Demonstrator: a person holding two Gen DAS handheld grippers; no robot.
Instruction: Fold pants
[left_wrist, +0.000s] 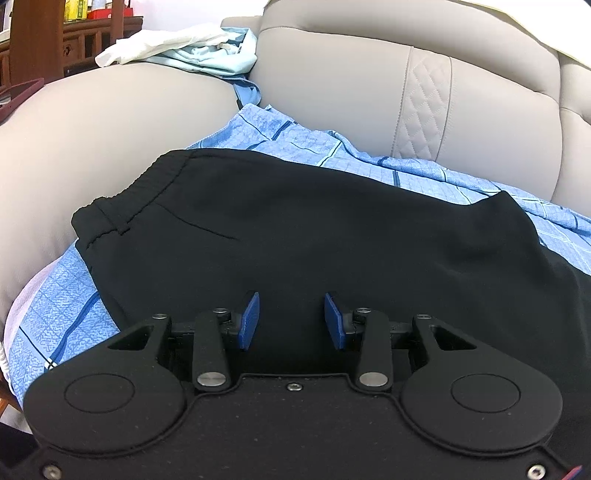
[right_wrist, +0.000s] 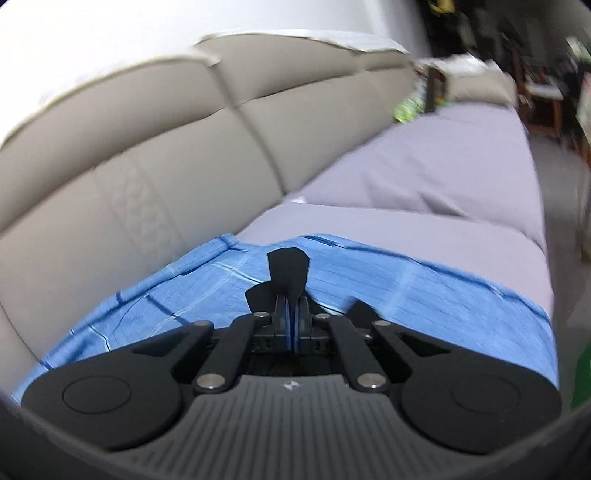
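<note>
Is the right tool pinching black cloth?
Yes, the right tool is shut on a bit of the black pants, which sticks out past its tips.

The pants (left_wrist: 295, 236) are spread on a checked sheet (left_wrist: 295, 136), which is laid over the sofa seat (right_wrist: 424, 177). Their waistband (left_wrist: 125, 206) is turned toward the left of the left wrist view, next to the sofa's armrest (left_wrist: 110, 129). The backrest (left_wrist: 351, 85) is set behind the sheet. A heap of clothes (left_wrist: 177, 48) is piled on the armrest's far end — well apart from the pants. The left tool (left_wrist: 291, 321) is placed over the near part of the pants, while a fold of them (right_wrist: 288, 266) is pinched in the right tool (right_wrist: 291, 325) above the sheet — the bare seat stretches beyond.
</note>
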